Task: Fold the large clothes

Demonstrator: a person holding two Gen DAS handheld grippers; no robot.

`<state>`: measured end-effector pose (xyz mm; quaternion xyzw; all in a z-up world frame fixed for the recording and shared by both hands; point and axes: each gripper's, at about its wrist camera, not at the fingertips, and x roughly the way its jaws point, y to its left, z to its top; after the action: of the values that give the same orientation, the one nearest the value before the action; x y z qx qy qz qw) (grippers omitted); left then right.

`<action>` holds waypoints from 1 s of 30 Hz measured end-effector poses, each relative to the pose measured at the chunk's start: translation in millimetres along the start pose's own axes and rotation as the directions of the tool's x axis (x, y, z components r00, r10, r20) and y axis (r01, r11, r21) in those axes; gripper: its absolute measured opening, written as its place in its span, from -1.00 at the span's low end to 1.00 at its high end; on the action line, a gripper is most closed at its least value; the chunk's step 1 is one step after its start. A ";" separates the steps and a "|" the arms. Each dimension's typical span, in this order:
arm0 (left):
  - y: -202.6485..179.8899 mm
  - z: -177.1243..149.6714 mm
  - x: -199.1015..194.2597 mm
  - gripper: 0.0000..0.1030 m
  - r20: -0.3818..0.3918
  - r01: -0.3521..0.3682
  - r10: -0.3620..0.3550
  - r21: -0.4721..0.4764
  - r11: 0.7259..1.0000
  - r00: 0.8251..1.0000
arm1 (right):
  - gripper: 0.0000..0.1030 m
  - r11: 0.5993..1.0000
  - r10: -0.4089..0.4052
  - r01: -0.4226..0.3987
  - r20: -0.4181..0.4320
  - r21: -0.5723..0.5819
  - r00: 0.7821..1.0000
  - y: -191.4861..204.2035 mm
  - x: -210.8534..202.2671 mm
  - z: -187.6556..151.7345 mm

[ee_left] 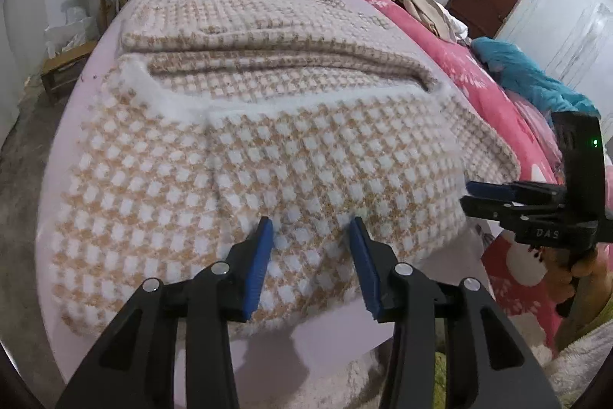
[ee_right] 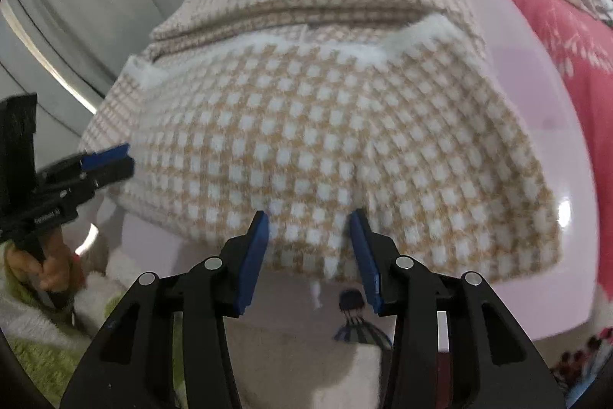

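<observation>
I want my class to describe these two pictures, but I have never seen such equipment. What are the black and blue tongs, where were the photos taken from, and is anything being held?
A person holds a tool in each hand. One camera rides on the left hand-held gripper, the other on the right hand-held gripper, each looking along its blue pads. Below lies a fluffy beige-and-white checked garment, partly folded, on a pale lilac surface. Both stand open, holding nothing.

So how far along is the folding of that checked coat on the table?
Partly done: the checked coat lies on the pink table with its near part already turned over. Nothing is gripped: the left gripper and right gripper stand open over the near fold. Further folds probably remain.
</observation>
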<state>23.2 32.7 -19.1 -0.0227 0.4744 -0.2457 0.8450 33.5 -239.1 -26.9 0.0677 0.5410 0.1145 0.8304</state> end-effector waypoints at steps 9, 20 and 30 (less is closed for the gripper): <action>-10.8 32.0 12.2 -0.20 0.071 0.070 -0.073 0.050 0.996 0.995 | -0.21 0.996 0.071 -0.061 0.158 -0.070 0.985 27.4 -17.1 36.4; -3.9 20.0 -3.3 -0.19 0.128 0.000 -0.012 0.092 0.996 0.992 | -0.17 0.995 0.044 -0.030 0.147 -0.099 0.988 30.5 -12.4 31.0; 30.0 26.3 -17.9 -0.17 0.164 -0.146 0.144 -0.003 0.989 0.976 | -0.04 0.997 0.064 -0.072 0.181 0.039 0.981 -22.0 -24.5 31.4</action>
<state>48.7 61.8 1.3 -0.0043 0.4028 -0.1827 0.8968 55.3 -266.4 2.3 0.1148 0.4636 0.1240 0.8698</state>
